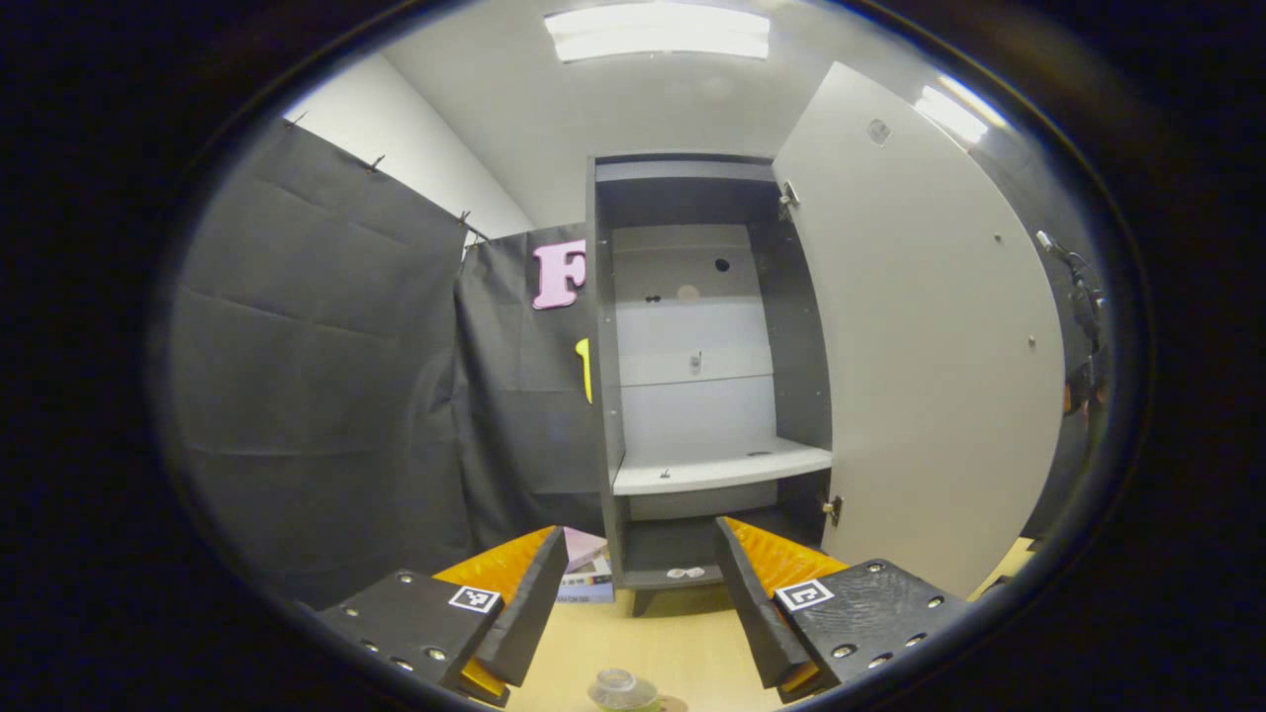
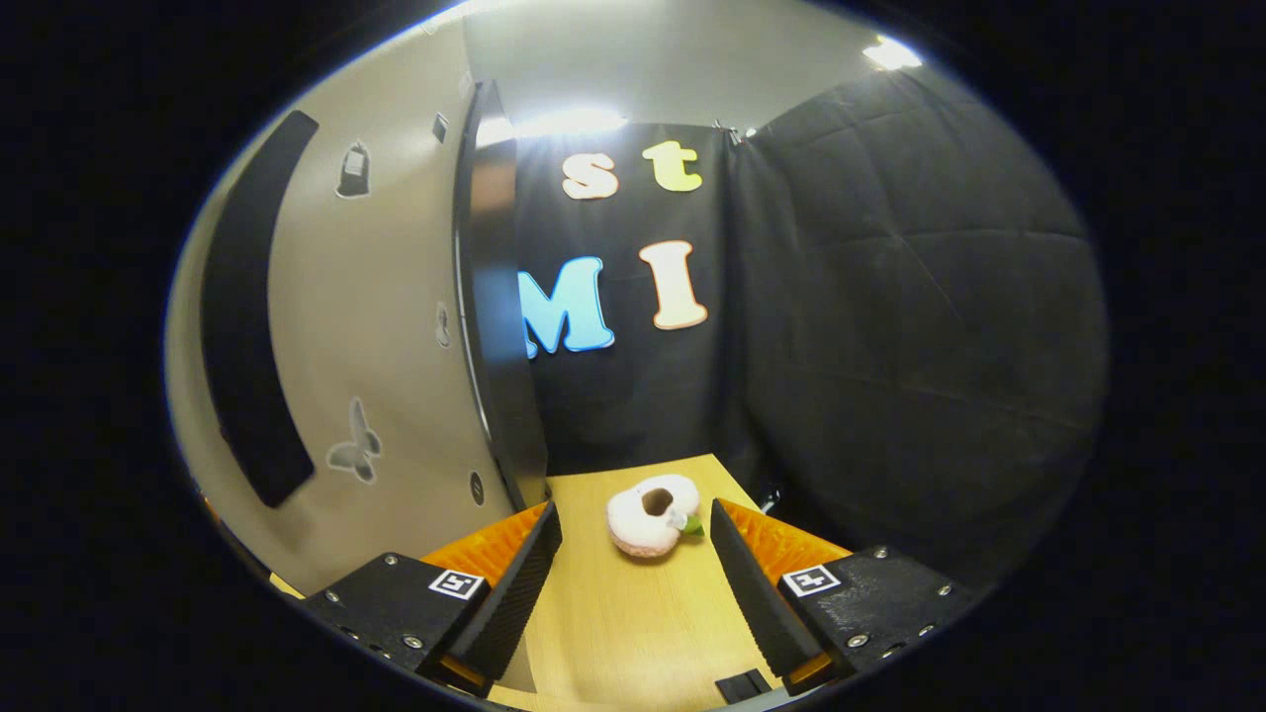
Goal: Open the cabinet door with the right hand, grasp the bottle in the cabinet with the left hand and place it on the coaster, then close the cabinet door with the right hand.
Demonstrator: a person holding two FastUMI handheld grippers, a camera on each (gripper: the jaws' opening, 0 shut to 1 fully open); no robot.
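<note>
Standing open: cabinet door (image 1: 920, 336); both hand-held grippers (image 1: 638, 613) (image 2: 628, 593) released; bottle (image 1: 623, 689) below left.

At frame centre of the left gripper view I see a dark grey cabinet (image 1: 692, 376) with a white shelf (image 1: 722, 467); its door (image 1: 920, 336) is light grey. The table (image 2: 633, 613) is pale wood, with a pinkish-white plush toy (image 2: 648, 524).

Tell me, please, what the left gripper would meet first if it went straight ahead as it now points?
Probably the open cabinet: the left gripper, jaws apart, points at its lower compartment under the white shelf. The tabletop between looks free, though depth is unclear.
</note>
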